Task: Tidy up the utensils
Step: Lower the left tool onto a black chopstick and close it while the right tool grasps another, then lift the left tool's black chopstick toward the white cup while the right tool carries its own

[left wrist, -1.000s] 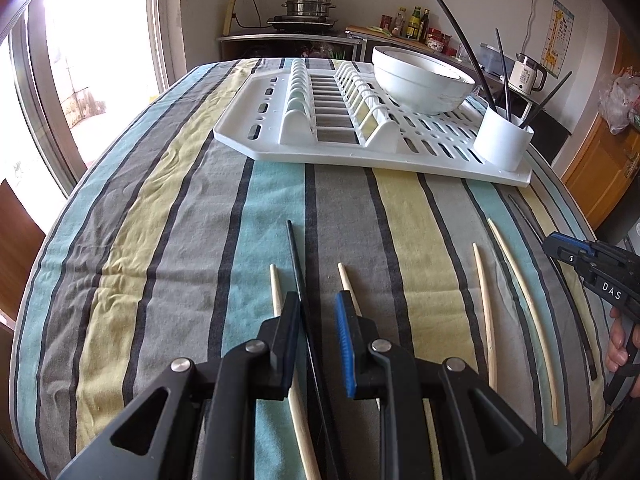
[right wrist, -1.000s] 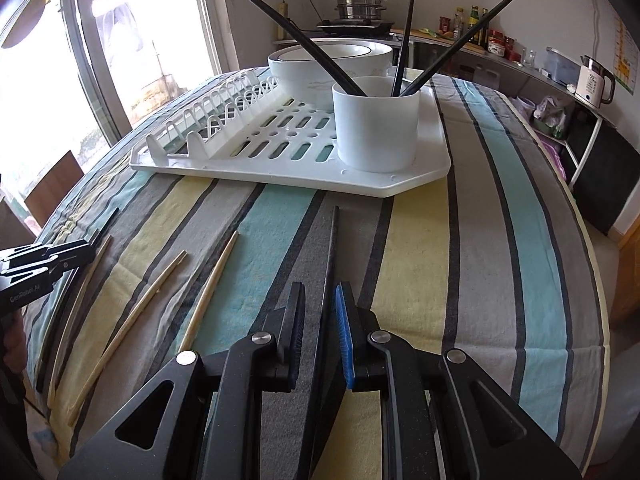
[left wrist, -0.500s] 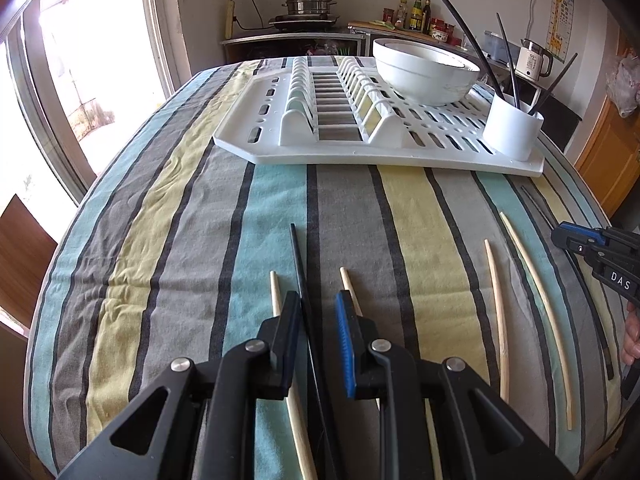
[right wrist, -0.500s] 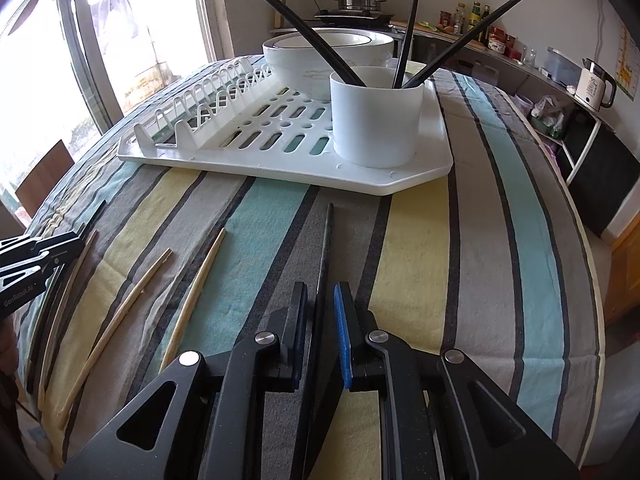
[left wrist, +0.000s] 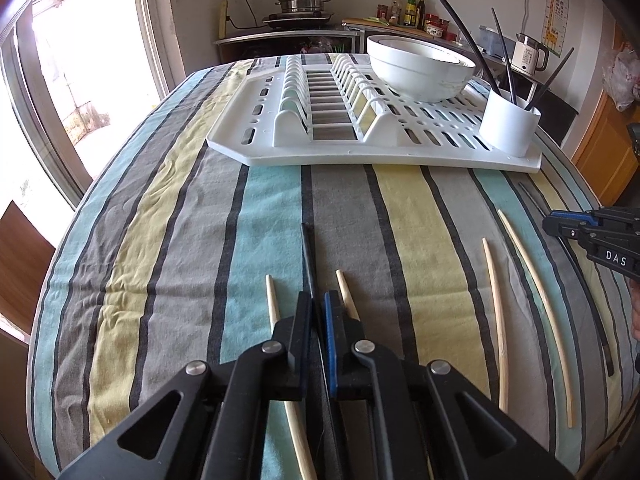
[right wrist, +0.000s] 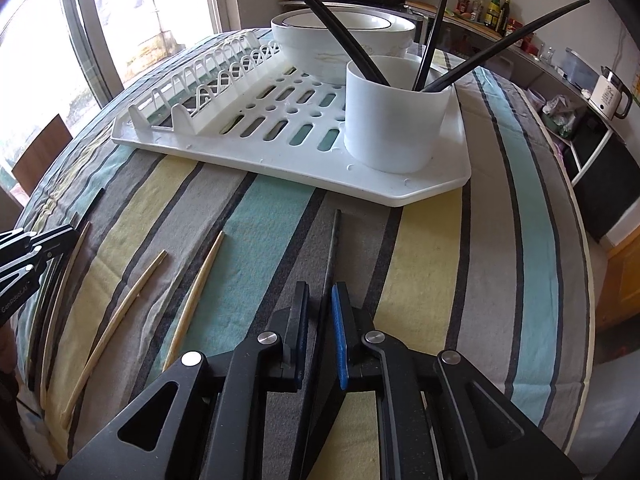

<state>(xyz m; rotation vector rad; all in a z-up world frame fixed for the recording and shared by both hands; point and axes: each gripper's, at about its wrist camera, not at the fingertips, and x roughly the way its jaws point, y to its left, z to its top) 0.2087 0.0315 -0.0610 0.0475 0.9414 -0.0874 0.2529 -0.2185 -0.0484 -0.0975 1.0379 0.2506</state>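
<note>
My left gripper (left wrist: 318, 300) is shut on a black chopstick (left wrist: 307, 256) that sticks out forward over the striped cloth. My right gripper (right wrist: 320, 294) is shut on another black chopstick (right wrist: 334, 240), just above the cloth. Several wooden chopsticks lie on the cloth: two beside the left gripper (left wrist: 273, 300), two further right (left wrist: 496, 304), also in the right wrist view (right wrist: 196, 296). A white utensil cup (right wrist: 394, 116) with three black chopsticks stands on the white drying rack (right wrist: 424, 188); the cup also shows in the left wrist view (left wrist: 508, 128).
White bowls (left wrist: 420, 68) sit on the rack's far side. The rack's plate slots (left wrist: 328, 104) stand at its middle. A black chopstick (left wrist: 532, 196) lies near the right gripper (left wrist: 592, 236) in the left wrist view. The table's edge drops off to the right (right wrist: 588, 280).
Both grippers have closed tighter on their black chopsticks. The right gripper has moved forward, closer to the rack and cup. The left view has shifted slightly back.
</note>
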